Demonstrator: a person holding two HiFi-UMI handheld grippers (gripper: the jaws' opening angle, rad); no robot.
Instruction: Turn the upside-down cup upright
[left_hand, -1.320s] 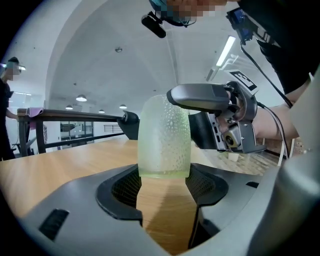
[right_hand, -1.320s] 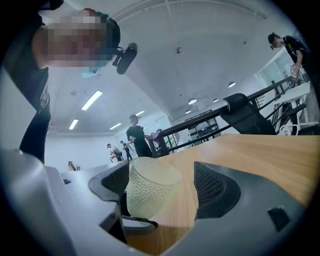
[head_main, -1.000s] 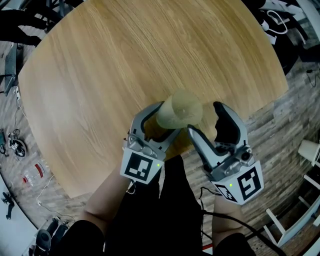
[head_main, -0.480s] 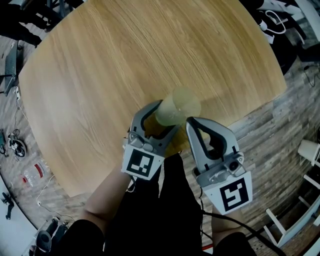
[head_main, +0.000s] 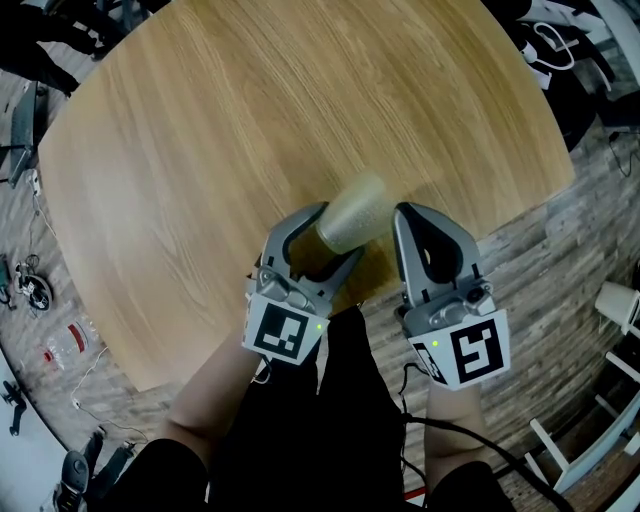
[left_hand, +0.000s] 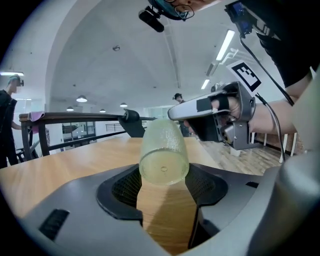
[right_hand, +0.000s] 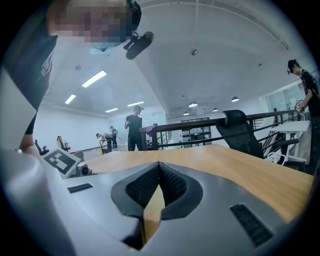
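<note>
**Cup slanted in the left grip, right jaws closed on nothing**

The room is a wide white hall. Its pale ceiling (right_hand: 210, 45) carries strip lights (right_hand: 94, 78). A dark railing (right_hand: 200, 126) runs past the far side of the table, with a black chair (right_hand: 240, 131) against it, and people (right_hand: 134, 131) stand well off in the background. The floor (head_main: 535, 250) is grey planking, and there are cables (head_main: 30, 290) on it at the left.

The table (head_main: 250, 120) is light wood with rounded corners. The person stands at its near edge with a gripper in each hand.

The left gripper (head_main: 338, 238) has its jaws partly apart and clamped on the cup (head_main: 352, 208). In the left gripper view the pads (left_hand: 122, 186) press on either side of the cup (left_hand: 164, 150) near its closed end. The cup is frosted, pale yellow-green and see-through. It is slanted, neither upright nor upside down. Its closed end, which has a small centre mark, faces the left gripper's camera, and its other end points away over the wood. Whether it touches the table cannot be told.

The right gripper (head_main: 408, 220) is just beside the cup on its right. Its jaws are fully together with nothing between them. In its own view (right_hand: 159, 167) the two ribbed pads meet at the tip, and only the tabletop shows through the gap below them.
</note>
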